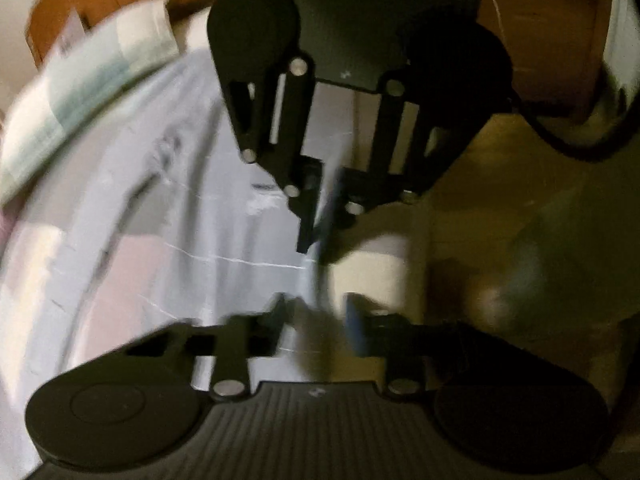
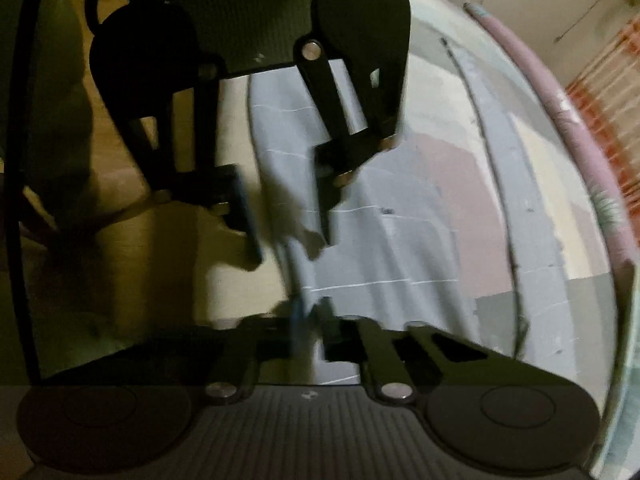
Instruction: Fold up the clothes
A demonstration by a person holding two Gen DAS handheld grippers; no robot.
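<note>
A pale blue-grey garment with thin white stitch lines (image 1: 192,216) lies spread on a bed; it also shows in the right wrist view (image 2: 400,248). My left gripper (image 1: 320,312) is at the garment's edge with its jaws apart. My right gripper (image 2: 310,312) has its jaws close together on the garment's edge fold. In the left wrist view the right gripper (image 1: 320,224) faces me, pinched on the same edge. In the right wrist view the left gripper (image 2: 288,220) faces me with its jaws apart. Both views are blurred.
A patchwork bedsheet of pink, cream and grey squares (image 2: 452,168) lies under the garment. A folded pale green cloth (image 1: 80,92) sits at the far left. A brown wooden piece (image 1: 552,40) and a dim yellowish floor (image 1: 500,208) lie beyond the bed edge.
</note>
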